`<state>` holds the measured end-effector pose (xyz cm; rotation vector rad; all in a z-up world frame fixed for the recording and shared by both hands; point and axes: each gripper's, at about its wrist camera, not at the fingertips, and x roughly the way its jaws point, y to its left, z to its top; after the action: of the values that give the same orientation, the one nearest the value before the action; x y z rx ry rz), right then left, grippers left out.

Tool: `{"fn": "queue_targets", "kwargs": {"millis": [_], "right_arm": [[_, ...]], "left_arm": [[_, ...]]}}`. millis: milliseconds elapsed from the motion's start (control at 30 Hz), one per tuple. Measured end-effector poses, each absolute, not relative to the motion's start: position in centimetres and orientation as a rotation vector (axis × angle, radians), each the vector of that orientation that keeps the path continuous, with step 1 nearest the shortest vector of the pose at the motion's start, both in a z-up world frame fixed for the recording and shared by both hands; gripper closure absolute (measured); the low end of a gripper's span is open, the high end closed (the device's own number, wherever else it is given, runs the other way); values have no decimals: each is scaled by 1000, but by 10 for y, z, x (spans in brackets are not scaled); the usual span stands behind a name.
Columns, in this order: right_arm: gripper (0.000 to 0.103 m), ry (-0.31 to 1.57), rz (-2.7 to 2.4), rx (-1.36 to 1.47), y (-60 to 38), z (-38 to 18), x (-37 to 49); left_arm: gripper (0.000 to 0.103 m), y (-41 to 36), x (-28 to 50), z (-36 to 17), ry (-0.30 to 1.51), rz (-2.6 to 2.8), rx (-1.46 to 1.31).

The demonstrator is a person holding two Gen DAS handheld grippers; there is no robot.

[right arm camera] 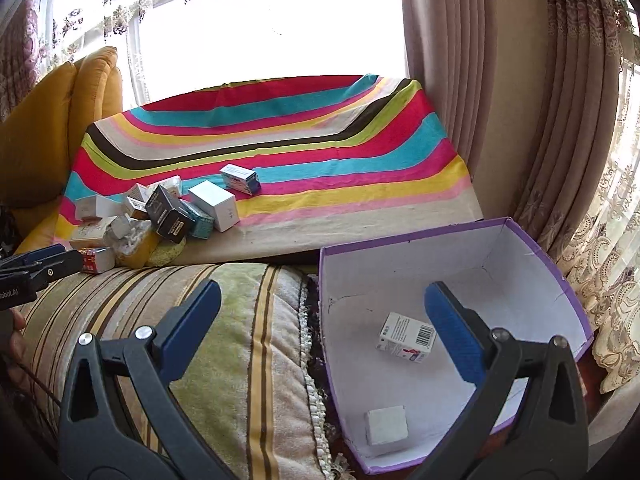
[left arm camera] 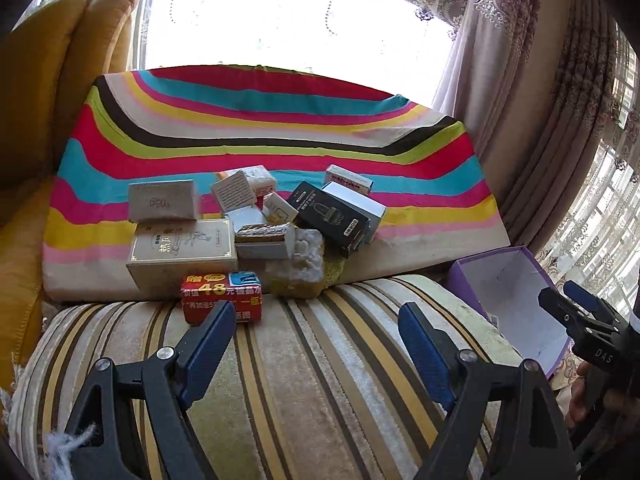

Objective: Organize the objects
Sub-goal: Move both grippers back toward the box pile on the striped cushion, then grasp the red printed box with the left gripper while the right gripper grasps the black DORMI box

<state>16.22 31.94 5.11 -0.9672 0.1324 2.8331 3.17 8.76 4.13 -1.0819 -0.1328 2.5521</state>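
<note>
Two wrist views showed a striped cushion (left arm camera: 304, 380) in the foreground with a rainbow-striped mat (left arm camera: 280, 128) behind it, in front of a bright window with patterned curtains (left arm camera: 532, 120).

The left tongs (left arm camera: 316, 320) were spread wide with nothing between their blue pads, hovering over the striped cushion. The right tongs (right arm camera: 322, 312) were also spread wide and empty, above the near left corner of an open purple box (right arm camera: 540, 248) with a white inside.

A heap of small boxes (left arm camera: 256, 224) sat at the near left corner of the mat. At the mat's near edge, partly on the cushion, lay a red packet (left arm camera: 222, 296) printed with a large yellow "48" and Chinese characters. Just behind it stood a beige carton (left arm camera: 182, 248) with gold Chinese lettering, and on top of that a pale box (left arm camera: 164, 200) marked "D50". A black box (left arm camera: 332, 216) leaned in the middle of the heap, its end label reading "DORMI". A white box (right arm camera: 214, 204) lay against it towards the right edge, and a blue-and-white box (right arm camera: 240, 178) lay apart, further back on the mat.

Inside the purple box lay a white carton with a barcode (right arm camera: 406, 336) near the middle and a plain white cube (right arm camera: 386, 424) at the near wall. The side of the right tongs read "DAS" in the left view.
</note>
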Motion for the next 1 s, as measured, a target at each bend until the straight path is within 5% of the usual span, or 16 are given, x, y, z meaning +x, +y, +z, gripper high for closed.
{"fn": "queue_targets", "kwargs": {"millis": [367, 833, 933, 1000], "right_arm": [[0, 151, 2907, -1150, 270, 36, 136], [1, -19, 2913, -1273, 225, 26, 86], [1, -72, 2911, -1300, 218, 23, 71], [1, -137, 2911, -1306, 212, 21, 62]], "left_arm": [[19, 35, 30, 21, -266, 2605, -1180], [20, 67, -23, 0, -57, 2598, -1382], [27, 70, -29, -3, -36, 2602, -1404], [43, 72, -32, -6, -27, 2595, -1415]]}}
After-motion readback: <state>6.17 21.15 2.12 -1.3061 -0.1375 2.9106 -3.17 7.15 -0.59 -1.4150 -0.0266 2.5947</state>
